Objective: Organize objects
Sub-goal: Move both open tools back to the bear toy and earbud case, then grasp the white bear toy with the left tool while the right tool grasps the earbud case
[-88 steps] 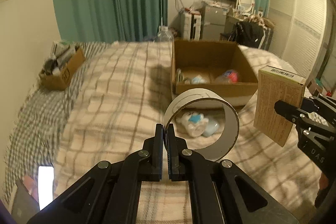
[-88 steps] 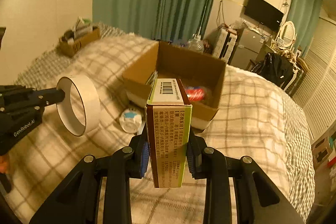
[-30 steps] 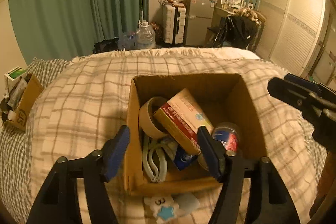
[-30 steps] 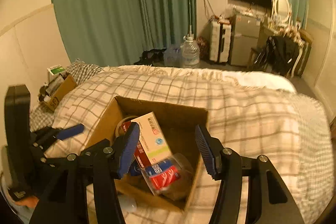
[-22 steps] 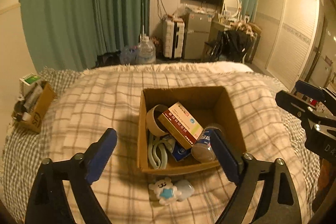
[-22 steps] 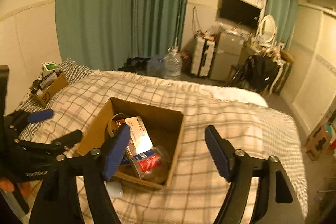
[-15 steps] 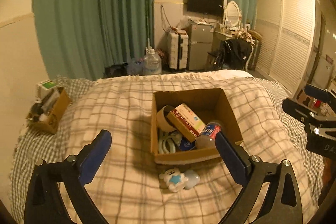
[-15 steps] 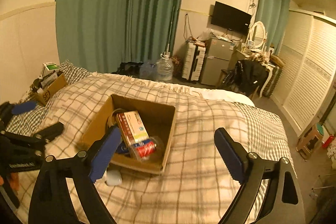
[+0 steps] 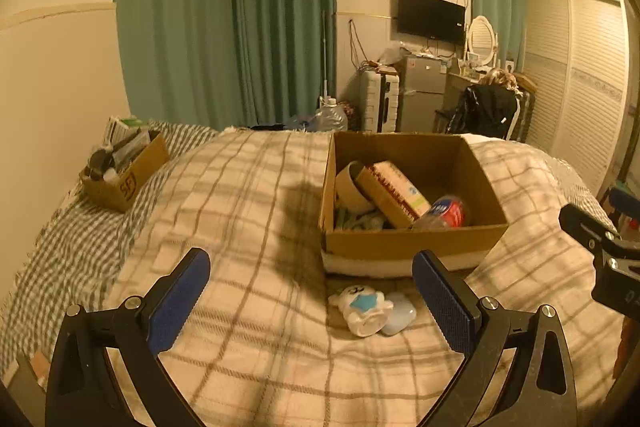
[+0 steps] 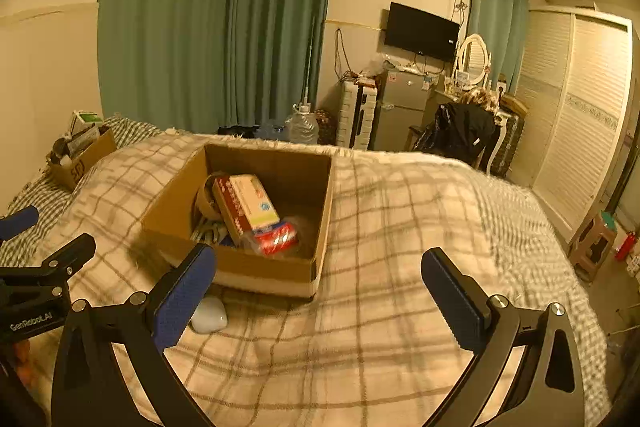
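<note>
An open cardboard box [image 9: 412, 247] [image 10: 236, 263] sits on the plaid bed. In it lie a tape roll [image 9: 350, 187], a medicine carton [image 9: 394, 193] [image 10: 246, 209] and a red-labelled bottle [image 9: 446, 211] [image 10: 276, 237]. A small white toy with a blue star [image 9: 362, 309] and a pale blue pouch [image 9: 398, 315] lie on the blanket in front of the box. My left gripper [image 9: 312, 301] is open and empty, near side of the toy. My right gripper [image 10: 318, 297] is open and empty, by the box's near right corner.
A smaller cardboard box [image 9: 124, 173] with clutter sits at the bed's far left on a checked sheet. A water jug [image 9: 330, 117], fridge [image 9: 422, 93] and chair with dark clothes [image 9: 482, 111] stand beyond the bed. The bed drops off to the right.
Both grippers let go of the tape roll and the carton, which now lie in the box. Both have since drawn back and lower, wide open.
</note>
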Tool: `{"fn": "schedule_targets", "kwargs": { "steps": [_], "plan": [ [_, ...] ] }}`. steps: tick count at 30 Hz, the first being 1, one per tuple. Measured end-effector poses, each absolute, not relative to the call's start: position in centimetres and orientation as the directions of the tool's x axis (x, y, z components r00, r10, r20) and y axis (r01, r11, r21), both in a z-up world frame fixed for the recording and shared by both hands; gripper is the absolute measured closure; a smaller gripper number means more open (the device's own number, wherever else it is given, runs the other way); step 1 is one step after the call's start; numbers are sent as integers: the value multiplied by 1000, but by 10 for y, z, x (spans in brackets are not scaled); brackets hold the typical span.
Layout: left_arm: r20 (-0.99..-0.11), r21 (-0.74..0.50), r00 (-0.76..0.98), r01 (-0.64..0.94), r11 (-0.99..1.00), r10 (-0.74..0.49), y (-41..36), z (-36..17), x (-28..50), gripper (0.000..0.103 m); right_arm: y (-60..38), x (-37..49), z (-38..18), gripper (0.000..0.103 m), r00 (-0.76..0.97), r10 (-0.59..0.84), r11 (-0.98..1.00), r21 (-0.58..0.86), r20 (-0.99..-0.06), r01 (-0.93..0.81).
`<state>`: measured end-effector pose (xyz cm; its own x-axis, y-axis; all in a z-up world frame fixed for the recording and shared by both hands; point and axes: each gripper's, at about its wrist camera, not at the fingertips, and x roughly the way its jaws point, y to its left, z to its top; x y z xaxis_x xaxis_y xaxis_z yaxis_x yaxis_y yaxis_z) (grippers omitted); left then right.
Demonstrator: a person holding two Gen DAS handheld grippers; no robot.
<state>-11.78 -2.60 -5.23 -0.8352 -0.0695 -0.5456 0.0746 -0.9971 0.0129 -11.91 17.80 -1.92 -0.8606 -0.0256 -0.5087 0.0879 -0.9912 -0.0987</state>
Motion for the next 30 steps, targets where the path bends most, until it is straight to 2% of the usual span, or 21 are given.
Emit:
{"fn": "schedule_targets", "kwargs": {
  "steps": [10,17,23,26,30],
  "plan": [
    [-602,41,-796,55,-998,-68,-18,-93,-128,0,173,-134,-70,0,-810,-34,-990,-91,-585,108],
    [-692,23,-722,8,-1000,-22,-2,-126,-155,0,184,-156,-92,0,-739,-12,-997,-47,-674,59],
    [-761,-16,-649,-8,-1000,17,7,-155,-184,2,184,-158,-96,1,-727,-15,-998,-37,-686,56],
    [-792,-29,-610,-3,-1000,25,9,-168,-197,15,181,-160,-98,1,-720,-12,-997,-46,-694,61],
    [-839,-48,-541,-28,-998,56,13,-186,-207,49,179,-162,-100,1,-714,-4,-997,-55,-701,60]
  ]
}}
